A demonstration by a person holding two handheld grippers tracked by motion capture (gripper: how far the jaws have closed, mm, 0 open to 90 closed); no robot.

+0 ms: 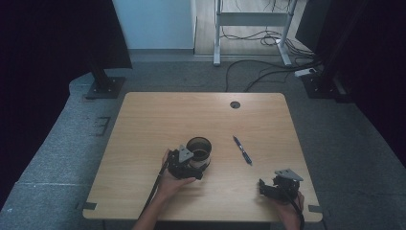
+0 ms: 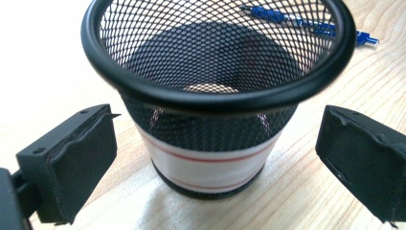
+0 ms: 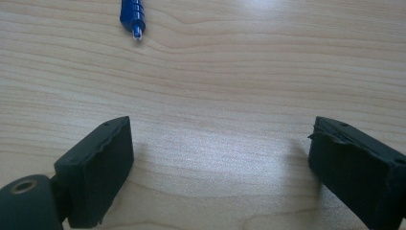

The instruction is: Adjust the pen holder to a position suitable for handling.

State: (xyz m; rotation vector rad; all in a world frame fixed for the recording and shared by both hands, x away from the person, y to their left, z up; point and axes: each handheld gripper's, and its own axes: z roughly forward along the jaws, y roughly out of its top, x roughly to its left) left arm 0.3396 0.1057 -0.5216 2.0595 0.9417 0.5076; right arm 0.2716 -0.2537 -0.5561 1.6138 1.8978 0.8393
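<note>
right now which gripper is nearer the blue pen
Right. The right gripper sits just below the blue pen toward the table's near edge, while the left gripper is farther left, at the mesh pen cup.

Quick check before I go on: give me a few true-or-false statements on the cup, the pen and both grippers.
1. The mesh cup stands upright on the table. True.
2. The left gripper is clamped on the cup. False: its jaws stand open either side, not touching.
3. The pen is inside the cup. False: it lies on the table beside it.
4. The right gripper is open and holds nothing. True.
5. The cup is full. False: it looks empty.
</note>
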